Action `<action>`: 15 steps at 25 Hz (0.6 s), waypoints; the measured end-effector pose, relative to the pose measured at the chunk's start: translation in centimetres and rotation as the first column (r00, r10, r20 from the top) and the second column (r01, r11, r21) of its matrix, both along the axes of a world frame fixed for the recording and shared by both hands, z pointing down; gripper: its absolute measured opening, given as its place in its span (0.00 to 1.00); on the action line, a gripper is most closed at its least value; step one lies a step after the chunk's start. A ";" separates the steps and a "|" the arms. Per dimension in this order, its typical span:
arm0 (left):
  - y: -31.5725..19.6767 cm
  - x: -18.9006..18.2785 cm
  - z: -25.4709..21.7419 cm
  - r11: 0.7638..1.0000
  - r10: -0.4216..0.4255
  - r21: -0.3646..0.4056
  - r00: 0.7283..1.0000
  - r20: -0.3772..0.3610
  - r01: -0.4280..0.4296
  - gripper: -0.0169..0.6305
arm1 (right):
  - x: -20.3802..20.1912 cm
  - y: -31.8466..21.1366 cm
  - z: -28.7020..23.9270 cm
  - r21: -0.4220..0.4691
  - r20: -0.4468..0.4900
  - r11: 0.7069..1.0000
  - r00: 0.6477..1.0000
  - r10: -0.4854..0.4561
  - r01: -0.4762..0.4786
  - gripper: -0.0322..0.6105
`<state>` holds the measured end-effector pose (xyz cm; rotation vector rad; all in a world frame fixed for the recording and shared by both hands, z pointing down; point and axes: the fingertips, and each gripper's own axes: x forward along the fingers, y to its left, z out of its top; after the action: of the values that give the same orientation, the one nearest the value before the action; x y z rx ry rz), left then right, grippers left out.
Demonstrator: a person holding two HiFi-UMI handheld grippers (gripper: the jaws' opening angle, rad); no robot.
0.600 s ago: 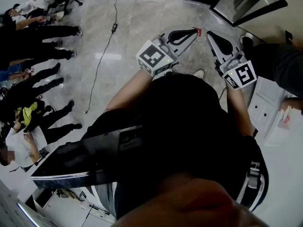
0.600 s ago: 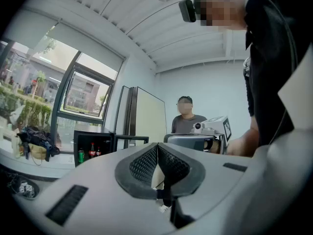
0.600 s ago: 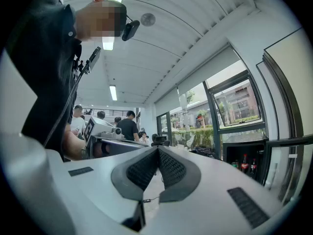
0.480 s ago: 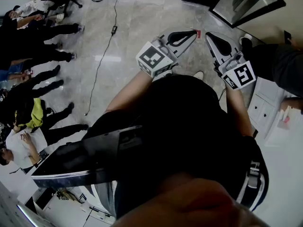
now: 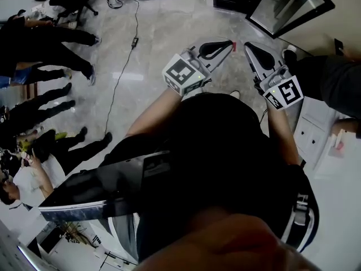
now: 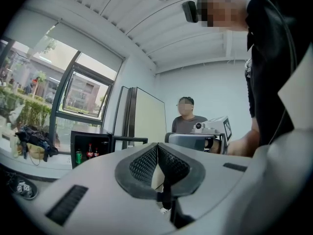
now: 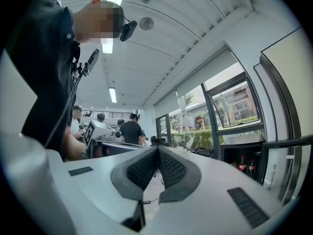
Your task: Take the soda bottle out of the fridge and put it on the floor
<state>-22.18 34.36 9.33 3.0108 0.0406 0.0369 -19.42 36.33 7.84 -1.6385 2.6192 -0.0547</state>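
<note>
A small black fridge (image 6: pixel 90 148) stands open below the window, its glass door (image 6: pixel 129 140) swung out. Inside are dark soda bottles (image 6: pixel 90 152) with red labels and a green can (image 6: pixel 78 156). The right gripper view shows the same fridge (image 7: pixel 244 153) at the right, with the bottles (image 7: pixel 243 163) on its shelf. In the head view the fridge door (image 5: pixel 290 7) is at the top right. My left gripper (image 5: pixel 231 42) and right gripper (image 5: pixel 247 46) are held side by side in front of my chest. Both are shut and empty, well short of the fridge. Their jaws (image 6: pixel 156 146) (image 7: pixel 157 150) are pressed together.
Several people (image 5: pixel 39 44) stand on the marble floor to the left, and a black cable (image 5: pixel 121 66) trails across it. A white drawer unit (image 5: pixel 313 129) and a person in a dark grey shirt (image 5: pixel 333 78) are close on my right. A tall pale cabinet (image 6: pixel 142 116) stands beside the fridge.
Both grippers have stayed shut and shifted only slightly. The people at the left have walked about, and more of the fridge door shows at the top right.
</note>
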 end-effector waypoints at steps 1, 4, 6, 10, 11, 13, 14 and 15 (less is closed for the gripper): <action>0.1 0.3 -0.1 1.000 -0.005 -0.002 1.000 -0.002 0.005 0.03 | 0.2 0.2 0.0 0.000 0.006 1.000 1.000 -0.014 0.014 0.07; 0.8 1.5 -0.1 1.000 -0.008 0.012 1.000 0.001 0.008 0.03 | 1.0 0.9 0.1 0.002 0.007 0.998 0.998 -0.057 0.057 0.07; 1.5 2.3 -0.1 1.000 -0.004 0.030 1.000 -0.001 0.004 0.03 | 1.8 1.5 0.3 0.007 0.010 0.997 0.997 -0.074 0.074 0.07; 2.5 3.9 0.0 0.999 -0.023 0.034 1.000 -0.009 0.023 0.03 | 3.5 2.0 0.4 0.005 0.003 0.996 0.996 -0.087 0.087 0.07; 2.5 4.4 0.1 0.999 -0.034 0.031 0.999 -0.009 0.034 0.03 | 4.0 2.0 0.4 0.006 0.000 0.996 0.996 -0.091 0.091 0.07; 2.8 5.5 0.4 0.998 -0.056 0.020 0.998 -0.002 0.056 0.03 | 5.1 2.1 0.7 0.006 -0.007 0.995 0.995 -0.098 0.098 0.07; 3.0 5.9 0.5 0.998 -0.066 0.013 0.998 0.001 0.066 0.03 | 5.6 2.3 0.8 0.004 -0.009 0.995 0.995 -0.101 0.101 0.07; 3.4 6.4 0.6 0.997 -0.074 0.008 0.997 0.004 0.074 0.03 | 6.1 2.6 0.9 0.004 -0.012 0.994 0.994 -0.105 0.105 0.07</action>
<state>-15.81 37.78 9.94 3.0172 -0.0721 0.0362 -13.34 38.98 8.75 -1.5025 2.7105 -0.0442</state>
